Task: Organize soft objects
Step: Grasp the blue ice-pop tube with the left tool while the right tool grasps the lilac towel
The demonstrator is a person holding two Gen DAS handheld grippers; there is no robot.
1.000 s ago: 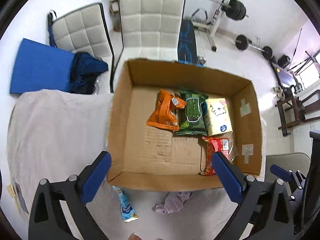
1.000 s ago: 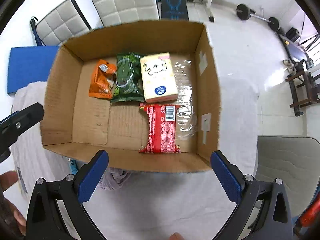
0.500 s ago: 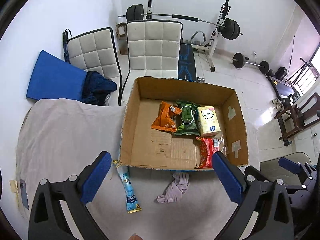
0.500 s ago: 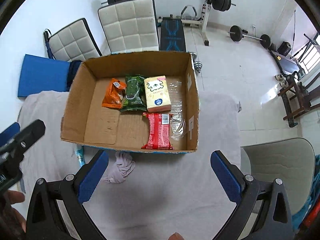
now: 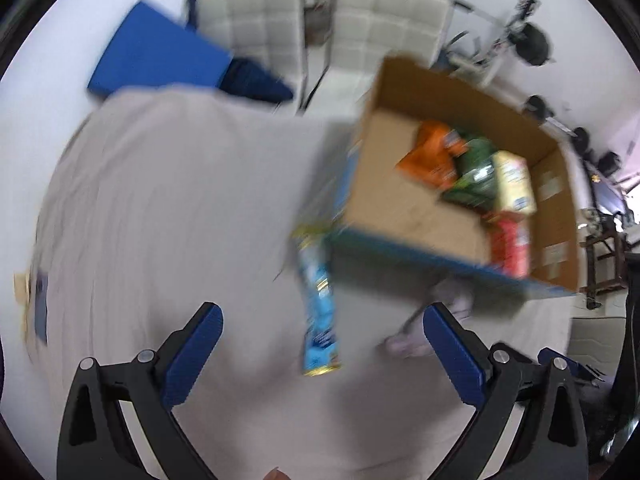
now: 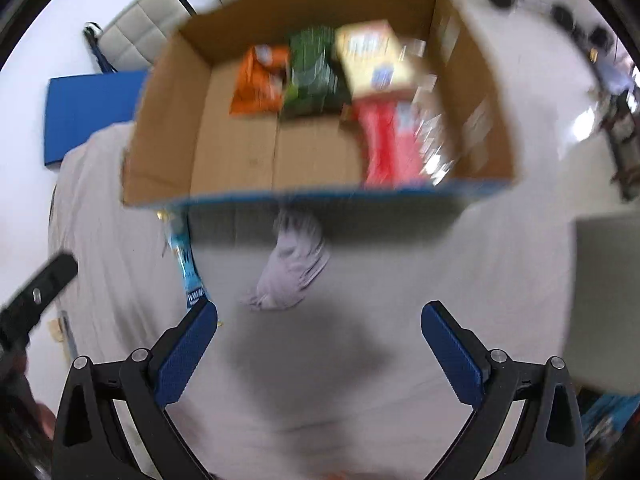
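Both views are motion-blurred. A cardboard box (image 6: 236, 168) holds an orange packet (image 6: 258, 84), a green packet (image 6: 314, 74), a yellow tissue pack (image 6: 374, 60) and a red packet (image 6: 386, 144). A light blue packet (image 5: 320, 304) lies on the cloth in front of the box's left corner, also in the right wrist view (image 6: 186, 268). A crumpled grey cloth (image 6: 290, 268) lies before the box front. My left gripper (image 5: 322, 354) is open above the blue packet. My right gripper (image 6: 320, 346) is open, just short of the grey cloth.
A pale cloth covers the table (image 5: 160, 200). Two white padded chairs (image 5: 384, 24) and a blue mat (image 5: 152, 56) stand behind it. Gym weights (image 5: 532, 44) are at the back right. A grey chair seat (image 6: 608, 300) is at the right.
Both grippers have dropped toward the table and drawn back from the box. The left view has swung left over the blue packet; the right now faces the grey cloth. Both stay open.
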